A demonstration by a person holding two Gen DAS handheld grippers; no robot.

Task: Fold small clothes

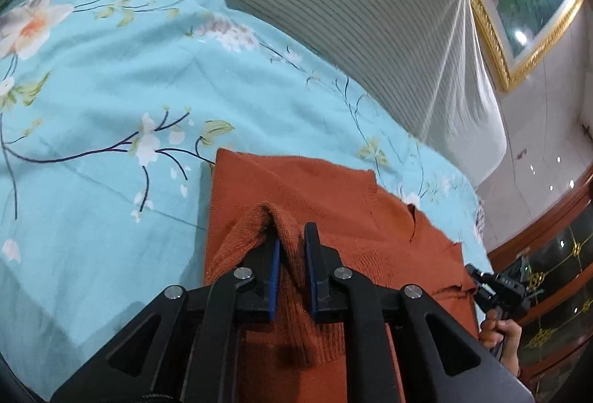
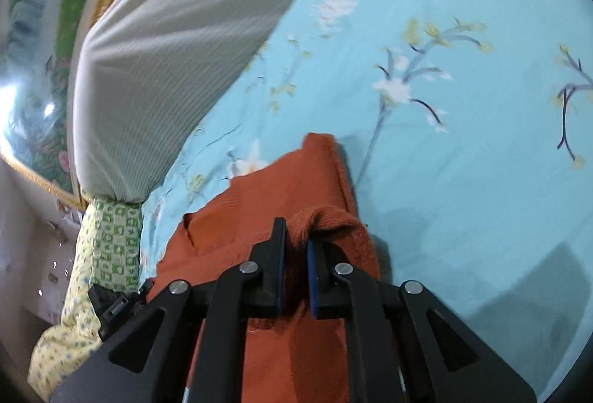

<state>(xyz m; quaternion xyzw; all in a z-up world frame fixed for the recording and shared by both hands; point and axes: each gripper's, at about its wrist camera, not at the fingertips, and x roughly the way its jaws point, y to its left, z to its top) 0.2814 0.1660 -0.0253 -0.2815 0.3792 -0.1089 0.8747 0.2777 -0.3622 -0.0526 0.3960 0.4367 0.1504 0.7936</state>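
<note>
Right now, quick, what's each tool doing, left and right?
Left tool: closed on a bunched ridge of the orange knit garment.
Right tool: closed on another fold of the same garment.

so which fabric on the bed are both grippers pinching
The rust-orange knit garment; a ridge of it sits between each gripper's pads. The floral blue sheet and striped grey pillow lie untouched.

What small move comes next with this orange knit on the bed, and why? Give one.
Probably lower both pinched folds onto the layer beneath and let go. The left gripper and right gripper each clamp a raised ridge of the orange knit garment, whose far edge already lies flat on the floral bedsheet.
</note>
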